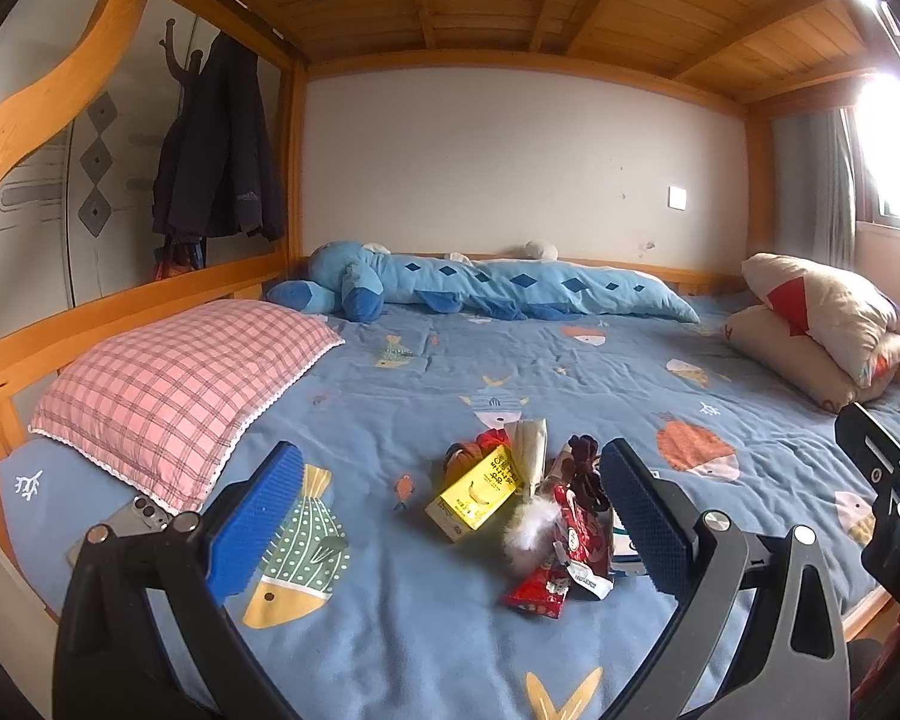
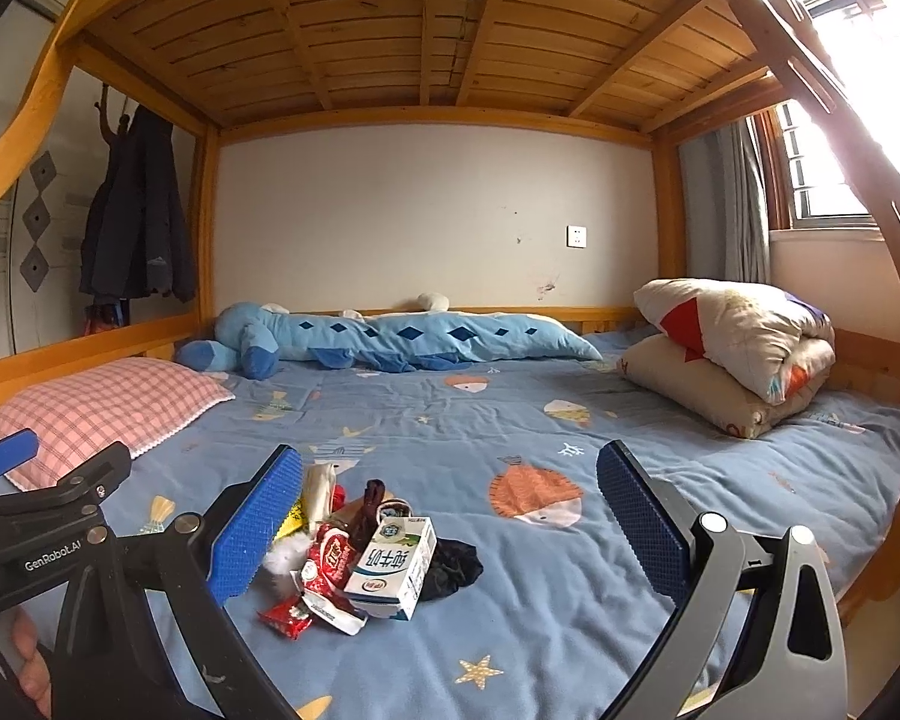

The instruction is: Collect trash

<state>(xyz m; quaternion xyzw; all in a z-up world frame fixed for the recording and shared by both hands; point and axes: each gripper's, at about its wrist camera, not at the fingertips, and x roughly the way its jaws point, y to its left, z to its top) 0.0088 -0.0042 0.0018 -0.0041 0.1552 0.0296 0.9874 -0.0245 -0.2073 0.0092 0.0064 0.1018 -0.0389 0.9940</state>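
A heap of trash lies on the blue fish-print bedsheet [image 1: 390,630]. It holds a yellow drink carton [image 1: 477,489], red snack wrappers [image 1: 570,546], a white fluffy scrap [image 1: 531,525] and a dark wrapper [image 1: 582,462]. In the right wrist view the heap shows a white milk carton [image 2: 393,564], red wrappers [image 2: 324,558] and a black crumpled bag [image 2: 450,564]. My left gripper [image 1: 450,534] is open, just short of the heap. My right gripper [image 2: 450,540] is open, with the heap between and ahead of its fingers.
A pink checked pillow [image 1: 180,384] lies at the left with a phone [image 1: 129,525] beside it. A long blue plush toy [image 1: 480,288] lies along the far wall. A folded quilt [image 1: 822,330] sits at the right. Wooden bunk frame [image 1: 126,294] surrounds the bed.
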